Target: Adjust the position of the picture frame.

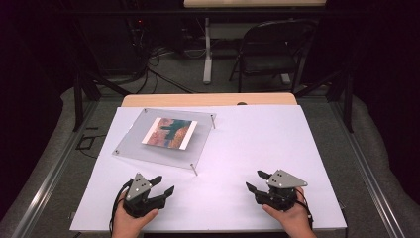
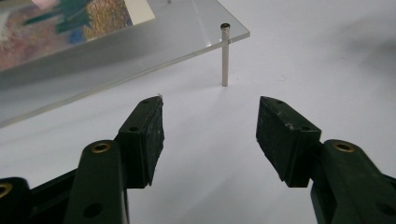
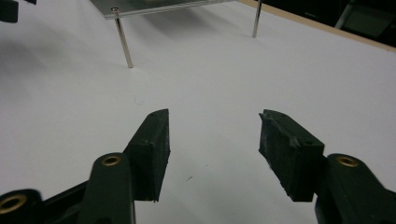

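On the white worktop [image 1: 257,144] both tongs, left [image 1: 166,186] and right [image 1: 253,180], rest wide and empty, the clear picture frame [image 1: 198,141] on pins untouched, so all work remains.

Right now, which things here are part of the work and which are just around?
Part of the work:
- clear panel on metal legs
- picture in the panel
- left tool, open
- right tool, open

Just around:
- white sheet over the table
- folding chair behind the table
- cables on the floor

Probably a lab: dark curtained surround, a folding chair [image 1: 273,49], loose floor cables [image 1: 163,74]; a white-topped table [image 1: 257,144].
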`<action>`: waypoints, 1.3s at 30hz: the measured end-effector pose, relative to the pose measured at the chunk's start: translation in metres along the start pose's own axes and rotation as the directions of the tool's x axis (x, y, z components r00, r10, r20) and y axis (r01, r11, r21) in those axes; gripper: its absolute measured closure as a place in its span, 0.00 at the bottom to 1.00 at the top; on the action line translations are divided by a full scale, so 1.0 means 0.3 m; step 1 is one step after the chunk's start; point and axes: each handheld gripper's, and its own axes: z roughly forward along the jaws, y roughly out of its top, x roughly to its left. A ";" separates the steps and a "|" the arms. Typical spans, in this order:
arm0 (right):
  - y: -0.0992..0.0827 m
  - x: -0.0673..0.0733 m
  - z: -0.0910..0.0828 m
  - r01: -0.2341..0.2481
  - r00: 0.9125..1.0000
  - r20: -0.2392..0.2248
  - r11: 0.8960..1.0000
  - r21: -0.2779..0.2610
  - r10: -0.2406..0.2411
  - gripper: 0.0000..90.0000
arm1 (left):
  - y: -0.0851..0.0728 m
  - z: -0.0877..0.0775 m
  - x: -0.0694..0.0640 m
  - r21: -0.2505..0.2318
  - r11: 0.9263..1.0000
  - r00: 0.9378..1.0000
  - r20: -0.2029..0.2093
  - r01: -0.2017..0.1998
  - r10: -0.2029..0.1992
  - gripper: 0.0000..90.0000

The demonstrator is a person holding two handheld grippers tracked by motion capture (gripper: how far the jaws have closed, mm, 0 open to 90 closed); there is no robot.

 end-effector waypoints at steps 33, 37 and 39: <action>-0.010 -0.033 0.027 -0.069 0.996 -0.059 0.997 0.044 0.071 0.54 | 0.070 0.161 0.020 0.027 0.988 0.988 0.021 0.150 -0.151 0.57; -0.008 -0.037 0.032 -0.083 0.994 -0.061 0.996 0.041 0.085 0.55 | 0.084 0.200 -0.003 0.055 0.987 0.987 0.049 0.148 -0.151 0.61; -0.009 -0.038 0.033 -0.085 0.994 -0.062 0.996 0.041 0.087 0.55 | 0.083 0.211 -0.011 0.059 0.989 0.989 0.046 0.135 -0.138 0.61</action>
